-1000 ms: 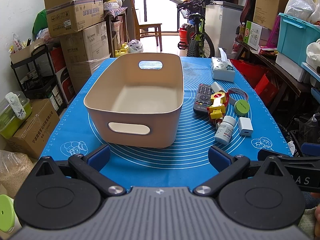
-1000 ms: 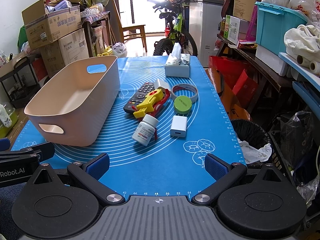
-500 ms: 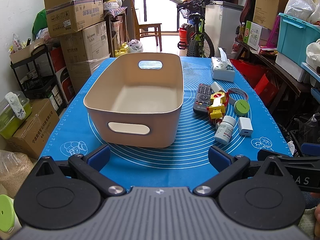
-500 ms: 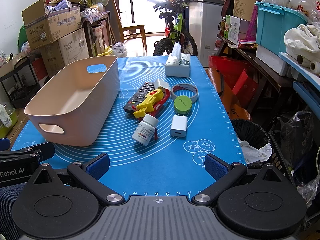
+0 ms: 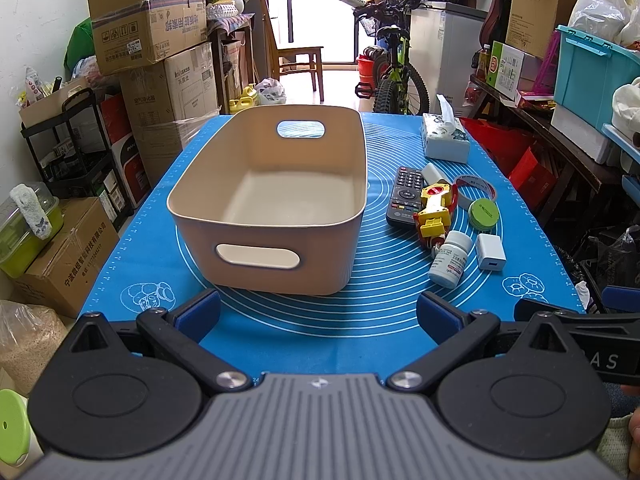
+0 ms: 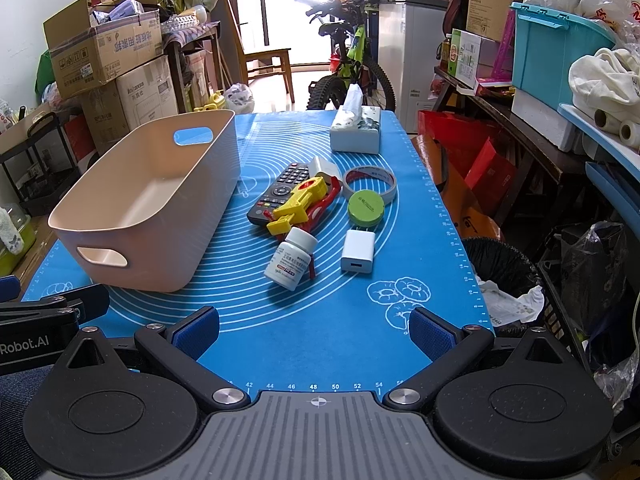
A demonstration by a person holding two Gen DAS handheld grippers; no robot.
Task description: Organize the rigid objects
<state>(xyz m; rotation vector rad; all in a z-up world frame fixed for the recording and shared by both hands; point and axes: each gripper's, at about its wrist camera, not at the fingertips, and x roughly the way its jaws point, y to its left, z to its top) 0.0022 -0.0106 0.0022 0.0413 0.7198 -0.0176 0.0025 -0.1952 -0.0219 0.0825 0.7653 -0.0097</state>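
Pill bottle (image 6: 291,260) label print too small to be read, white block (image 6: 322,167) half hidden behind yellow tool (image 6: 296,205), remote (image 6: 277,194) partly covered.

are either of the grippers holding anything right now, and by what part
Nothing is held. The left gripper and right gripper are both open with only the blue mat showing between their pads.

Cluttered storeroom. Daylight is blowing out the far window (image 6: 276,4); wooden chair (image 5: 298,60) and bicycle (image 5: 394,68) are sitting in front of it. Cardboard boxes (image 5: 148,32) are stacking up left, teal bin (image 6: 556,52) on shelving right.
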